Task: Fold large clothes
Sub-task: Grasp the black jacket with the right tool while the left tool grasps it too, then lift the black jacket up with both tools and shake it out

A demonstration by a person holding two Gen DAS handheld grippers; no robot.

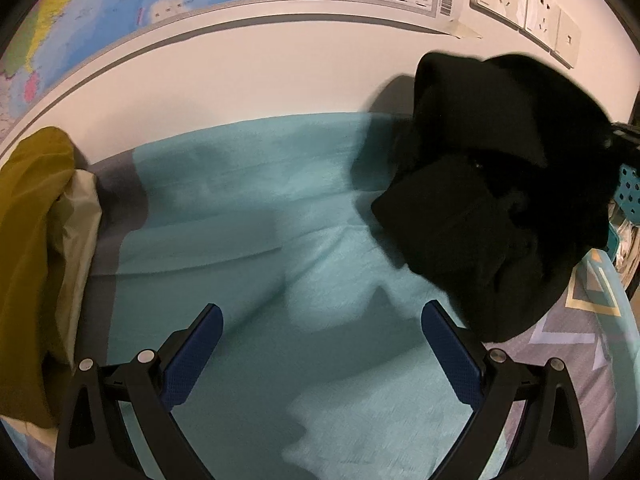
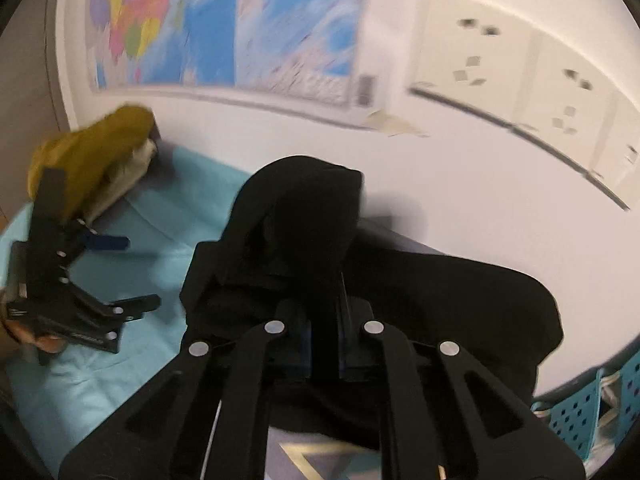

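While a mustard-yellow garment (image 1: 28,240) lies heaped at the far left of the bed, a teal sheet (image 1: 224,216) covers the mattress below a white wall hung with a world map (image 1: 120,4) and power sockets (image 1: 528,8). The left gripper (image 1: 322,320) hangs spread and empty over the sheet. To the right, the right gripper (image 2: 324,344) pinches the black garment (image 2: 440,304), bunched above a patterned cover (image 1: 584,300) beside a teal perforated basket (image 2: 580,420).
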